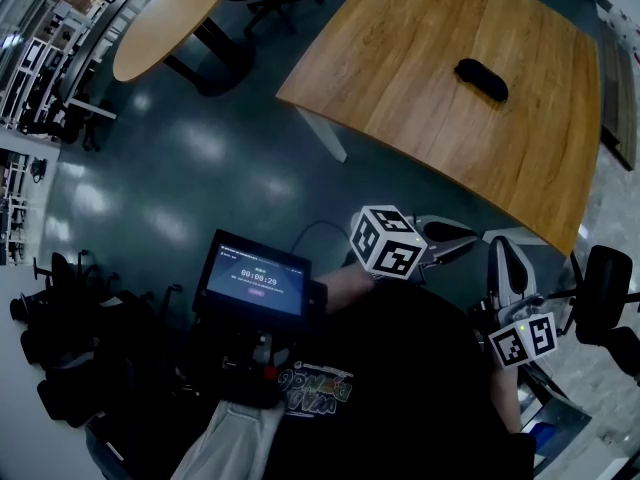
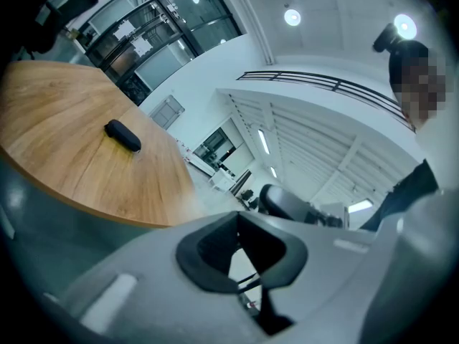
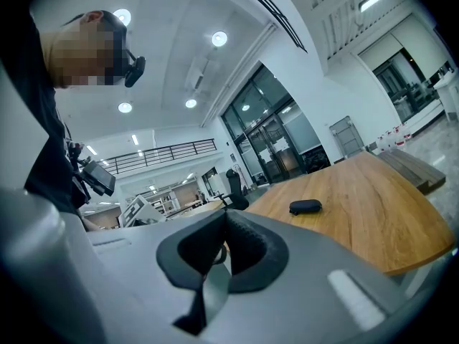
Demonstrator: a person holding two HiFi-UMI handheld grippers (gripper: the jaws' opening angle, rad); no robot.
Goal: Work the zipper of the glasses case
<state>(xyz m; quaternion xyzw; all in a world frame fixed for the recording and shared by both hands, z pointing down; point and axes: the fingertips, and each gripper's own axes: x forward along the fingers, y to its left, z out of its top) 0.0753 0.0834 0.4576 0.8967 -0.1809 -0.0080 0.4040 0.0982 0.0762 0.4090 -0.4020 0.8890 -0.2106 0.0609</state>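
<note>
The left gripper (image 2: 240, 253) is holding its jaws pressed together, pinching nothing; the right gripper (image 3: 222, 253) is doing the same, its jaws meeting on empty air. Both are hanging roughly level, close against the person's chest and beside each other, over the floor (image 1: 180, 158) rather than over the table (image 1: 420, 118). A lit screen (image 1: 252, 281) is sitting just below them. Further out, the case (image 1: 481, 78) is lying flat and alone on the wooden top, towards its far side, well apart from both grippers; it is looking closed, though the zipper is showing too small to read. By my reckoning nothing of the task is done; the reach is waiting, as are steadying the case with one gripper, catching the pull with the other and running it along.
</note>
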